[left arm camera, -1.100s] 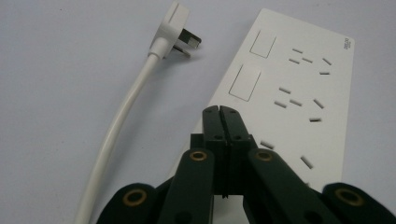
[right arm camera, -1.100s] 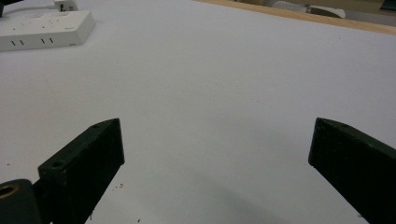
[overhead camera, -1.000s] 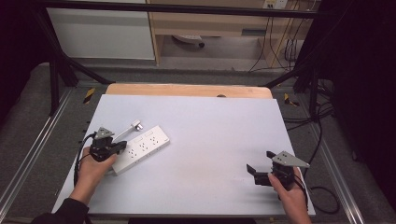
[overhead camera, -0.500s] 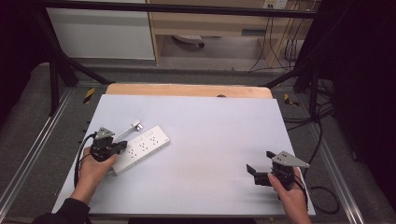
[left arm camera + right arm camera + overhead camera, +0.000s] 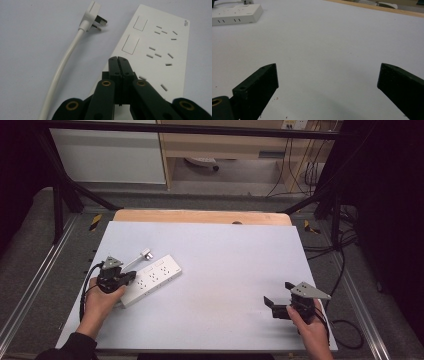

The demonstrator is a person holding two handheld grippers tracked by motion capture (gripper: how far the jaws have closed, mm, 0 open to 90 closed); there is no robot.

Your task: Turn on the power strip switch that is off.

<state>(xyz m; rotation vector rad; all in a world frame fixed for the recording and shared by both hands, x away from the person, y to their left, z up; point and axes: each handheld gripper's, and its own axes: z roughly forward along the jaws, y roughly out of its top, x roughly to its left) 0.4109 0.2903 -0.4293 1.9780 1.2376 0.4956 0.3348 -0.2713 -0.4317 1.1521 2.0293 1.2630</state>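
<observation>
High view, nearest edge first: two forearms enter from the bottom of the white table point(image 5: 225, 265). Left gripper point(image 5: 131, 277) sits at the near-left, over the near end of the power strip point(image 5: 152, 279). Right gripper point(image 5: 276, 306) rests at the near-right, well apart from the strip, with bare tabletop between them.

Left gripper view, near to far: both black jaws pressed flat together, no gap, nothing held between them. The tips point(image 5: 117, 59) lie over the strip's point(image 5: 160, 47) long edge, near its rocker switches; whether they touch the casing cannot be told. Beside the strip on the left runs its white cable point(image 5: 63, 72), ending farther out in a white plug point(image 5: 91, 17) lying on its side, dark pins pointing toward the strip. From above the plug point(image 5: 145, 253) is only a small pale shape beyond the strip; pins and socket slots are legible in the left gripper view alone.

Right gripper view: jaws spread wide, bare table surface between them, a few dark specks by the left jaw. One end of the strip point(image 5: 235, 14) shows far off at the upper left, well clear of these jaws. Wooden table edge point(image 5: 374, 8) runs along the far side.

Beyond the table in the high view: floor, cabinet point(image 5: 107, 157), loose cables point(image 5: 300, 170).
</observation>
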